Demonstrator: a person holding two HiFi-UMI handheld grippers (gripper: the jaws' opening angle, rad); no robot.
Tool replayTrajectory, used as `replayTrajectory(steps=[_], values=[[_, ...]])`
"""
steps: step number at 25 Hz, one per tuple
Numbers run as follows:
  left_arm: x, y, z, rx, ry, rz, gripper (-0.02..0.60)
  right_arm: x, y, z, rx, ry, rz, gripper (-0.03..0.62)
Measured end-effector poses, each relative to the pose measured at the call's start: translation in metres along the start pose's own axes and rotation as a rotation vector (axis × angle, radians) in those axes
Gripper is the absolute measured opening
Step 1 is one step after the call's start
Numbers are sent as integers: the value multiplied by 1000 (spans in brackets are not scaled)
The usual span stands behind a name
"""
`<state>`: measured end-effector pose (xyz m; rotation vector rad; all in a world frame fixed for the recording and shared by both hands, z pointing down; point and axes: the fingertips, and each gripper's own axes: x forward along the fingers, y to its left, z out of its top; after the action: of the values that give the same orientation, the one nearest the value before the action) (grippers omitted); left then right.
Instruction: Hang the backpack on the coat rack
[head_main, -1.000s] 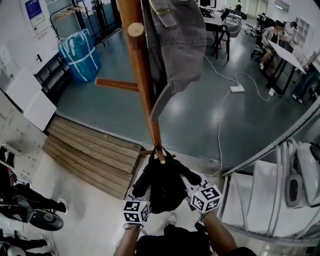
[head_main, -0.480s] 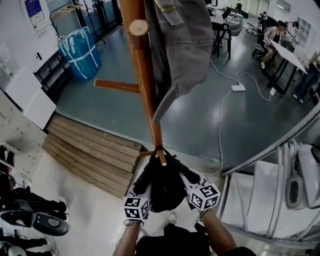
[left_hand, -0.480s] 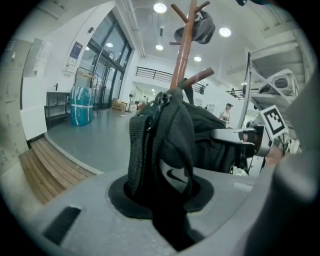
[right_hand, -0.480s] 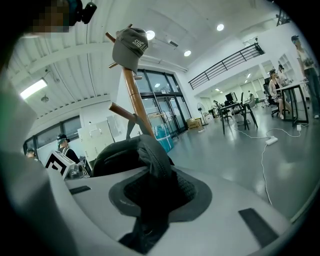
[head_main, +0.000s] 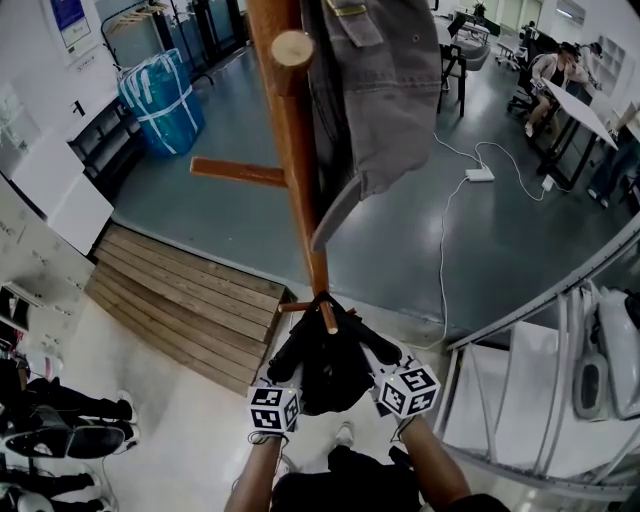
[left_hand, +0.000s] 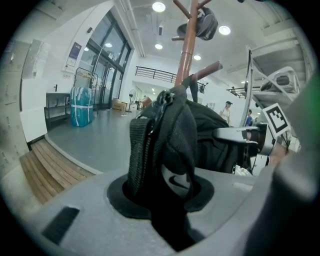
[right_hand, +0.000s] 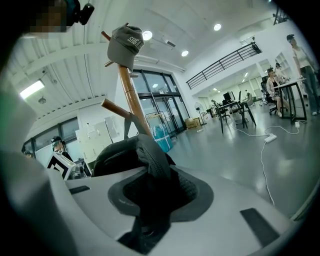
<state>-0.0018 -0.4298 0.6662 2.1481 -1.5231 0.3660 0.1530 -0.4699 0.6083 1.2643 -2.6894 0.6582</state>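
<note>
The black backpack (head_main: 325, 368) hangs low against the wooden coat rack pole (head_main: 300, 190). Its top loop (head_main: 320, 298) lies over a short low peg (head_main: 327, 318). My left gripper (head_main: 288, 368) is shut on a black webbing strap (left_hand: 142, 150) on the pack's left side. My right gripper (head_main: 368, 352) is shut on a padded strap (right_hand: 152, 160) on its right side. In the left gripper view the peg (left_hand: 207, 69) sticks out above the pack (left_hand: 210, 135). A grey cap (head_main: 375, 100) hangs higher on the rack.
Two more pegs (head_main: 293, 48) (head_main: 235, 172) stick out of the pole higher up. A wooden ramp (head_main: 190, 300) lies to the left, with a blue wrapped bundle (head_main: 160, 95) beyond it. Metal shelving (head_main: 560, 380) stands close on the right. A power strip (head_main: 478, 175) and its cable lie on the floor.
Both grippers and the backpack have sunk a little beside the pole. Both grips on the straps are unchanged.
</note>
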Motion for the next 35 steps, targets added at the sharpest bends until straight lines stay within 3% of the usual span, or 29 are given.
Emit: replayTrajectory(steps=[10, 16, 20, 30, 35], values=[[3, 14, -1, 41, -1, 39, 154, 5, -4, -1, 7, 8, -16, 121], [-5, 17, -7, 51, 26, -11, 229, -3, -3, -2, -5, 28, -80, 188], [-18, 17, -8, 53, 23, -29, 244, -18, 1, 4, -10, -7, -116, 214], [-78, 22, -5, 53, -34, -84, 249, -71, 37, 5, -11, -73, -233, 213], [-117, 13, 1, 68, -80, -160, 247, -98, 74, -7, 15, -95, -278, 210]])
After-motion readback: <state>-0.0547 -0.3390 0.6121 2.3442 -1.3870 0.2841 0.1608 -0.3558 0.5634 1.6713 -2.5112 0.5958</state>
